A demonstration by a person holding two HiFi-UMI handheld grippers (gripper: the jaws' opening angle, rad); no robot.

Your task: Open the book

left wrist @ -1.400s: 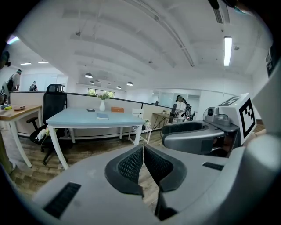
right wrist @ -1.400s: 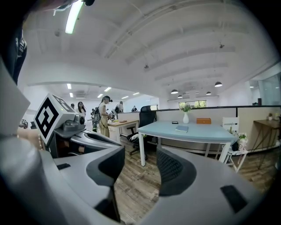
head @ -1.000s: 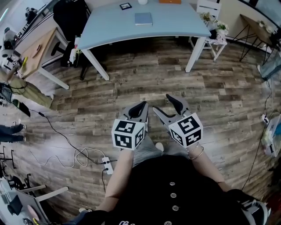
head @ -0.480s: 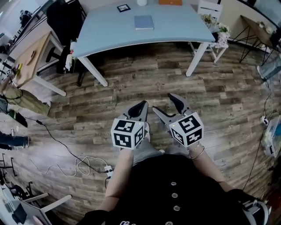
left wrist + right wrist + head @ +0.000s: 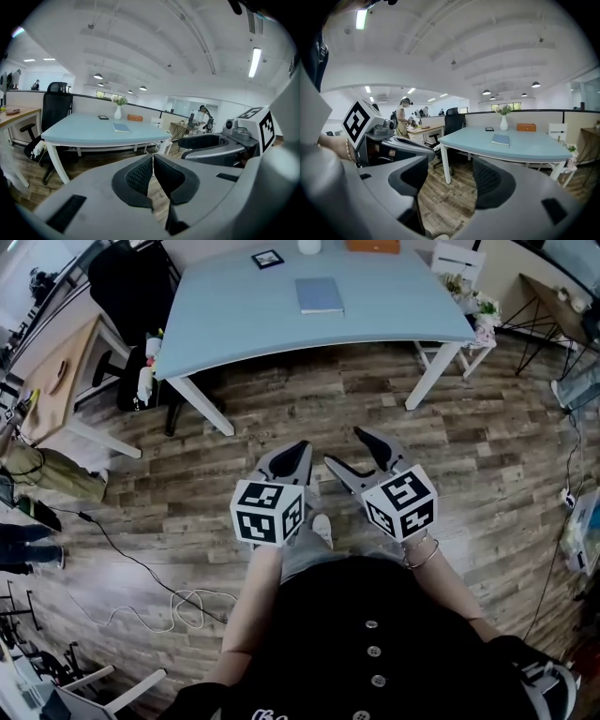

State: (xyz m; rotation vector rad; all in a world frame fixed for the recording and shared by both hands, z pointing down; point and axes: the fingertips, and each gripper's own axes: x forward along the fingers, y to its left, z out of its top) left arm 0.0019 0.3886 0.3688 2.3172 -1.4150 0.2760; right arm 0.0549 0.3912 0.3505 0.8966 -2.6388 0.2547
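Observation:
The closed blue-grey book [image 5: 319, 294] lies flat on the light blue table [image 5: 234, 324], far ahead of both grippers. It also shows as the book [image 5: 121, 127] in the left gripper view and the book [image 5: 500, 139] in the right gripper view. My left gripper [image 5: 298, 449] hangs over the wooden floor, jaws shut together on nothing [image 5: 153, 164]. Just to its right my right gripper [image 5: 345, 448] stands open and empty [image 5: 450, 183]. Both point toward the table and are well short of it.
On the table behind the book are a small black frame [image 5: 267, 258], a white vase [image 5: 504, 123] and an orange box [image 5: 526, 127]. A black office chair [image 5: 131, 277] and a wooden desk [image 5: 61, 367] stand left. A white stool [image 5: 461, 277] stands right. A cable [image 5: 173, 606] lies on the floor.
The table and book have come a little nearer and lower in the head view, and both grippers have moved slightly forward. Jaw states are unchanged.

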